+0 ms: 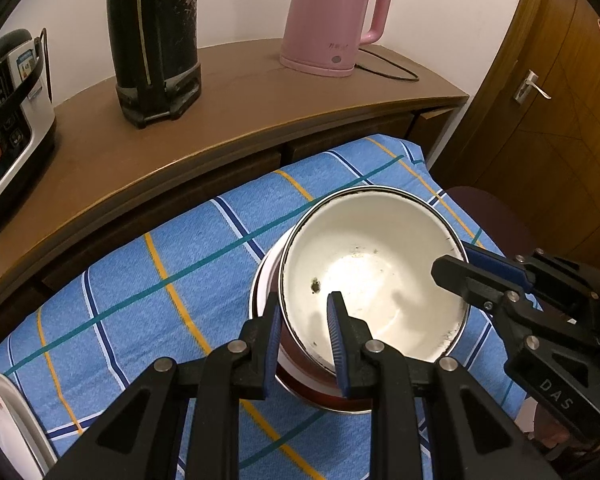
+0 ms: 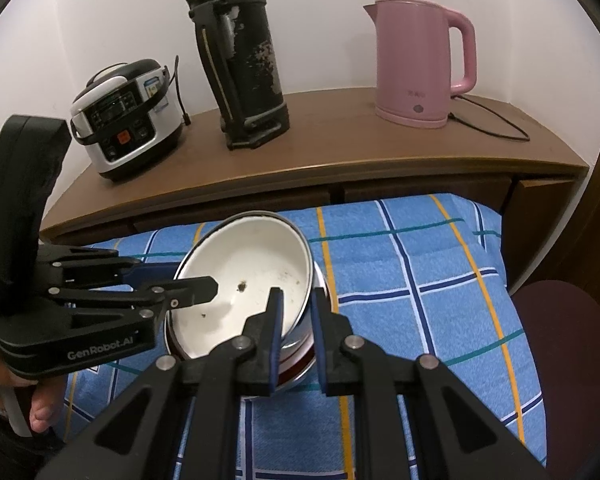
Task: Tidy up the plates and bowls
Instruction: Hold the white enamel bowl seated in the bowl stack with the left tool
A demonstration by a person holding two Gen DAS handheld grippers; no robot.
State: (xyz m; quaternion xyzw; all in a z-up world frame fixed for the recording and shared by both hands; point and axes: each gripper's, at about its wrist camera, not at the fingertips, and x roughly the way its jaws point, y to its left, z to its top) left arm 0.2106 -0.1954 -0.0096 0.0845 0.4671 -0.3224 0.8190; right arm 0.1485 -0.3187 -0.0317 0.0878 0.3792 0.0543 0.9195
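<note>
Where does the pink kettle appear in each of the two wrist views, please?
Left wrist view: the pink kettle stands top centre-right, at the back of the brown counter.
Right wrist view: the pink kettle stands upper right, on the same counter.
Shared landmark: the black flask, left of the kettle in both.

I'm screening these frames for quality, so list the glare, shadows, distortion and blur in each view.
Left wrist view: a bright glare patch sits in the bowl, finger shadows fall across its inside, the fisheye bends the desk edge, and the corners go dark. Right wrist view: light is even, the bowl shows little glare, the desk edge curves too, and everything looks sharp.
</note>
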